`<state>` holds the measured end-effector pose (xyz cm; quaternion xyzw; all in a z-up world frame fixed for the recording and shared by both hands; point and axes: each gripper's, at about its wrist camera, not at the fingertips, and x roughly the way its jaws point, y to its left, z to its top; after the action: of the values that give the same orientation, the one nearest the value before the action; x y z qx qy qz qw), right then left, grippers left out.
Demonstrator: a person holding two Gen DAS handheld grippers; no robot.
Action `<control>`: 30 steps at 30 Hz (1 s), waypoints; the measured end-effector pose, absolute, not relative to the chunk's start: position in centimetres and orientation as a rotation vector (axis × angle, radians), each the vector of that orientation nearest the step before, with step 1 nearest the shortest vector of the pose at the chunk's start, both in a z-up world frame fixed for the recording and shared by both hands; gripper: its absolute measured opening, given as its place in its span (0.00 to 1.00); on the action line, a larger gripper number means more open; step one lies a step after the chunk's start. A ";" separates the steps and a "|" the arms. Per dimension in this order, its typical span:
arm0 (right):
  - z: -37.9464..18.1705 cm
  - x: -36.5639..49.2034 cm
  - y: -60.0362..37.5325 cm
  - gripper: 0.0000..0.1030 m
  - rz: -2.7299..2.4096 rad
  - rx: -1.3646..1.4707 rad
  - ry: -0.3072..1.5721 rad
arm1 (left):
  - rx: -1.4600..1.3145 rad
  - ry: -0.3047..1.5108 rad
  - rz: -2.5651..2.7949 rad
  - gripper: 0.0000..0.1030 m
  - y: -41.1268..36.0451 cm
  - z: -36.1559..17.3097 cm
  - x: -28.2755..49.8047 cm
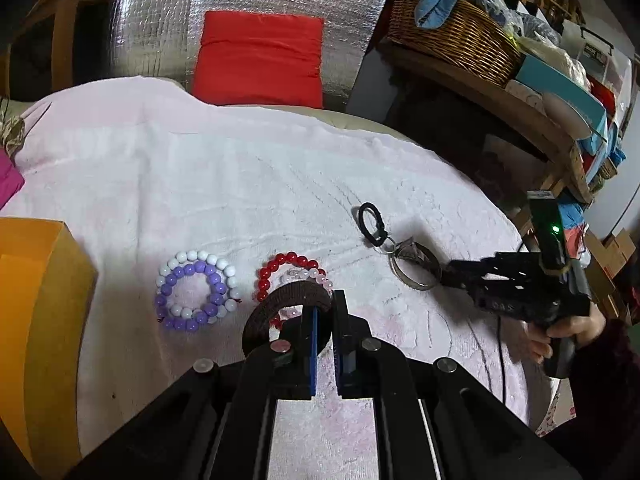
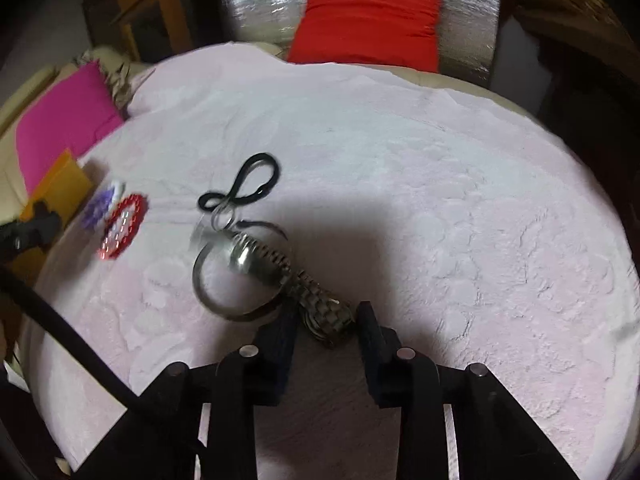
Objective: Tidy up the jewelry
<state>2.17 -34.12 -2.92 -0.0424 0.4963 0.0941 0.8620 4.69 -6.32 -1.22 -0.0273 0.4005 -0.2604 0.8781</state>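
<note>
The left gripper [image 1: 324,312] pinches a dark brown woven bangle [image 1: 280,304] above the red bead bracelet [image 1: 280,276]; the right gripper [image 2: 326,332] has spread jaws straddling a steel-link wristwatch [image 2: 308,296] lying on the pink towel [image 2: 400,160]; picking-up step; next, close squarely on the band.

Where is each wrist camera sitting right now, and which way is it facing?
Left wrist: rides the left gripper, angled down over the pink towel; its fingers pinch a brown fabric ring; the right gripper shows.
Right wrist: rides the right gripper, facing steeply down at a metal-link watch between its fingers.
Shared: red bead bracelet, black cord loop, red cushion.
</note>
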 end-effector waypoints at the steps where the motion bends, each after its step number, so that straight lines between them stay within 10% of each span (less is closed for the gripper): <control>1: -2.6 1.9 -34.2 0.31 0.206 -0.088 1.066 | -0.060 0.838 -0.542 0.07 -6.3 -1.2 4.7; 30: 8.0 0.1 -33.5 0.04 0.289 0.461 0.793 | -0.094 0.771 -0.485 0.07 -2.0 1.1 3.3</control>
<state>0.14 -33.47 7.98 0.2215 0.3813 0.1390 0.8867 3.29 -1.98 1.15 -0.0455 0.3720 -0.2340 0.8971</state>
